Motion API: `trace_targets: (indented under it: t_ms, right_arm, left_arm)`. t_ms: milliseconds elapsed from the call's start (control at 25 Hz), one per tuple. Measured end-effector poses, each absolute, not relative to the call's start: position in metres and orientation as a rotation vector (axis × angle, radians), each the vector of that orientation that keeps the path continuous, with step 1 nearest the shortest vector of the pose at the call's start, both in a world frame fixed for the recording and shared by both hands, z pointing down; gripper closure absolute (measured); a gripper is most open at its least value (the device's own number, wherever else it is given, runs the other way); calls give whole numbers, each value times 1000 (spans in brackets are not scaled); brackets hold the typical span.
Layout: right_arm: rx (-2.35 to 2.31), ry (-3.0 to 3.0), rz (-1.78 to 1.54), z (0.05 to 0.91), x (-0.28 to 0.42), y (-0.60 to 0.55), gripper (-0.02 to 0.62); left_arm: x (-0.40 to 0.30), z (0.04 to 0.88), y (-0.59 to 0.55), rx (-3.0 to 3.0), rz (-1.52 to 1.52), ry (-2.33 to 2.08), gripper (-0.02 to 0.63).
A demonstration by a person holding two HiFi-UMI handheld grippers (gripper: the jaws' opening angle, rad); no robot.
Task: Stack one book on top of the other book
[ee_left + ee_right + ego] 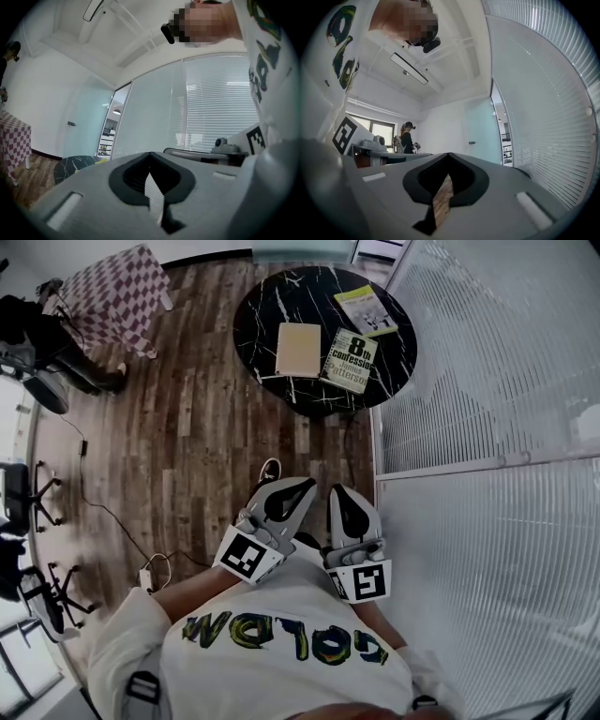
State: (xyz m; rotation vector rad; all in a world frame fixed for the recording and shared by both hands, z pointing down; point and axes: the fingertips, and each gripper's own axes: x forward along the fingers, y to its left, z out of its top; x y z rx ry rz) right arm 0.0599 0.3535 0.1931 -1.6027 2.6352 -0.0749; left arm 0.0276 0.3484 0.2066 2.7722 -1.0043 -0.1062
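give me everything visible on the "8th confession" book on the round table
The book has a pale green-yellow cover with bold black title print and smaller print below it. It is closed and lies flat, cover up, slightly askew, right of centre on the round black marble-look table. A plain tan book lies beside it across a narrow gap. A yellow book lies just beyond its far corner; whether they touch can't be told.

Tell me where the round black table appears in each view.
Head view: the round black table is at top centre.
Left gripper view: the table is at lower left, small and partly hidden.
Right gripper view: not clearly in it.
Shared landmark: the glass wall with blinds, towards the right in all three.
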Motion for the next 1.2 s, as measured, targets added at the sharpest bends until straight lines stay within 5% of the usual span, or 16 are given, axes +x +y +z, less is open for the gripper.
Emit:
trace_targets:
  t_ms: [1200]
  right_arm:
    - [-1668, 2630, -129, 212, 45, 201, 594]
  left_arm:
    - [6, 217, 195, 2754, -122, -984, 604]
